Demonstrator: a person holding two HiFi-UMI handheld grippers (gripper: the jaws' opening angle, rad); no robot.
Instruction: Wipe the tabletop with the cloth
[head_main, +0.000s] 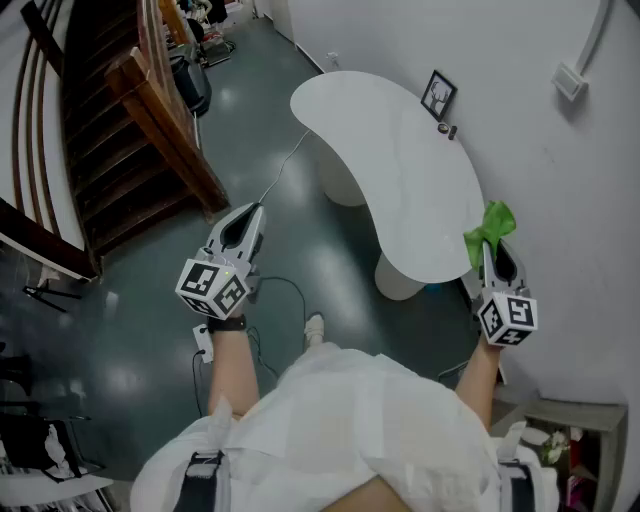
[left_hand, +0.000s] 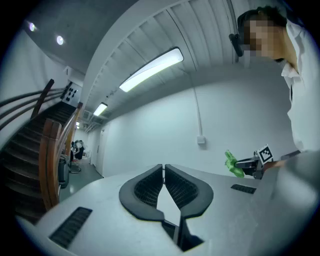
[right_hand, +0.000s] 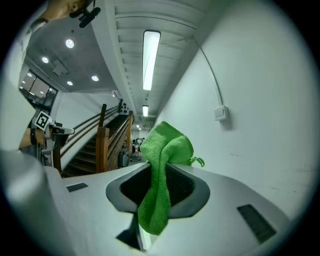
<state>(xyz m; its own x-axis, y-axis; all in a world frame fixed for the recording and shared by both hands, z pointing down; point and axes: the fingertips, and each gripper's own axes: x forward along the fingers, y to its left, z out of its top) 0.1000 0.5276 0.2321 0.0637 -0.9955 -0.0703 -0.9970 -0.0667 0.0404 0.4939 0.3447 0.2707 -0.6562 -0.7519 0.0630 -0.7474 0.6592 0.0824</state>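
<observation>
A curved white tabletop (head_main: 400, 170) stands against the wall ahead of me. My right gripper (head_main: 490, 243) is raised at the table's near right end, shut on a bright green cloth (head_main: 488, 230). In the right gripper view the cloth (right_hand: 161, 175) is pinched between the jaws, bunched above them and hanging down in front. My left gripper (head_main: 254, 215) hangs over the dark floor, well left of the table, its jaws shut with nothing in them. The left gripper (left_hand: 164, 169) points upward in its own view, where the green cloth (left_hand: 232, 164) shows small at the right.
A small framed picture (head_main: 438, 94) and a little dark object (head_main: 446, 130) sit at the table's far edge by the wall. A wooden staircase (head_main: 120, 120) rises at the left. A cable (head_main: 280, 285) trails across the floor. A box of items (head_main: 570, 450) sits low right.
</observation>
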